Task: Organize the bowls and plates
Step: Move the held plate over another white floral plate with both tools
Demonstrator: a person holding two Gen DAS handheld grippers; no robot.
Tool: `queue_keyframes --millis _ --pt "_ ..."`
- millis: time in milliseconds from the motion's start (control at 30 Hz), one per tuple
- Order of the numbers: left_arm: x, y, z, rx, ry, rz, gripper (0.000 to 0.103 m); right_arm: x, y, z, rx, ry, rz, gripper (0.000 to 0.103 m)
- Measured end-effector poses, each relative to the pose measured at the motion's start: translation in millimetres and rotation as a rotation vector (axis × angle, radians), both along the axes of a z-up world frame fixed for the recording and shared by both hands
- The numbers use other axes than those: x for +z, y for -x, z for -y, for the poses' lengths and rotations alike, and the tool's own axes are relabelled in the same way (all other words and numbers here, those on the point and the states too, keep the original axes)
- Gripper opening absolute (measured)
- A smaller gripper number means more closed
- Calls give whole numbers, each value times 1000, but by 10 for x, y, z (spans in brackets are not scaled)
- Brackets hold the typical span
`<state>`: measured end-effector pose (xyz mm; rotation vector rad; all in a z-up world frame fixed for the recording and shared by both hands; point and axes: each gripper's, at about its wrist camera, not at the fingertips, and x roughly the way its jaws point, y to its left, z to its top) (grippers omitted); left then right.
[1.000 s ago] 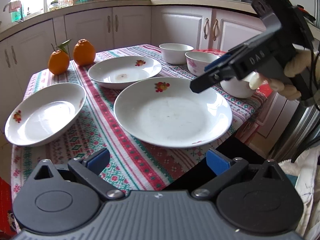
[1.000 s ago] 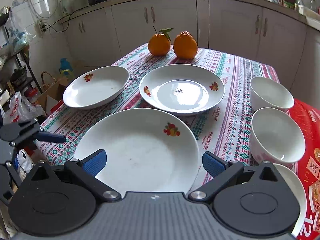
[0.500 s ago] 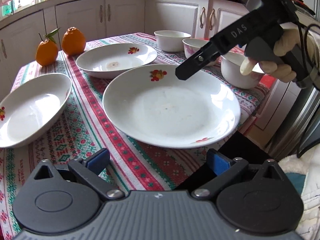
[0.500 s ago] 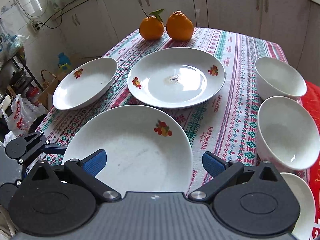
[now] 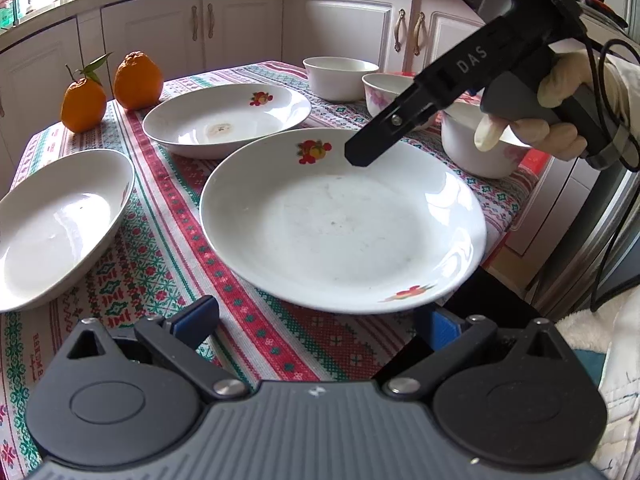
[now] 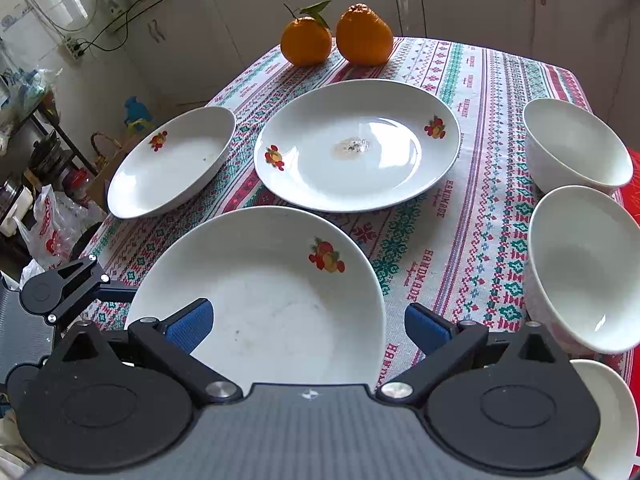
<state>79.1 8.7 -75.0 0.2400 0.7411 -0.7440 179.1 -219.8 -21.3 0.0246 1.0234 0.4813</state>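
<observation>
Three white plates with fruit prints lie on the patterned tablecloth: a near plate (image 5: 340, 220) (image 6: 260, 300), a middle plate (image 5: 224, 120) (image 6: 356, 144) and a side plate (image 5: 56, 224) (image 6: 172, 160). Three white bowls (image 5: 340, 76) (image 6: 576, 144) stand along the table's right side. My left gripper (image 5: 316, 320) is open, its jaws at the near plate's front rim. My right gripper (image 6: 308, 324) is open and hovers over the near plate; it also shows in the left wrist view (image 5: 360, 156).
Two oranges (image 5: 108, 88) (image 6: 336, 36) sit at the far end of the table. White kitchen cabinets (image 5: 240, 28) run behind. The table edge (image 5: 500, 240) drops off by the near plate. Bags and clutter (image 6: 44, 220) lie on the floor at left.
Both grippers have moved closer to the near plate. The right gripper has come lower over its far rim. Both stay open.
</observation>
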Motion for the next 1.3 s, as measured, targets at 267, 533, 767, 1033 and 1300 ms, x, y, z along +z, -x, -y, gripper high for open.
queue_keyframes --millis 267,533,767,1033,1300 --pt "21 10 -8 -31 14 7 102 -12 -51 25 21 -12 -26 101" --pt "38 3 36 -78 11 24 100 -76 -188 67 49 -53 -100 87" --pt "44 -8 38 -106 8 33 100 -124 -300 102 51 -103 -153 83" --pt "43 -22 41 -129 14 27 98 -140 -393 153 54 -171 -207 83" --pt "51 -37 30 -143 15 24 97 -129 -403 169 59 -177 -226 84"
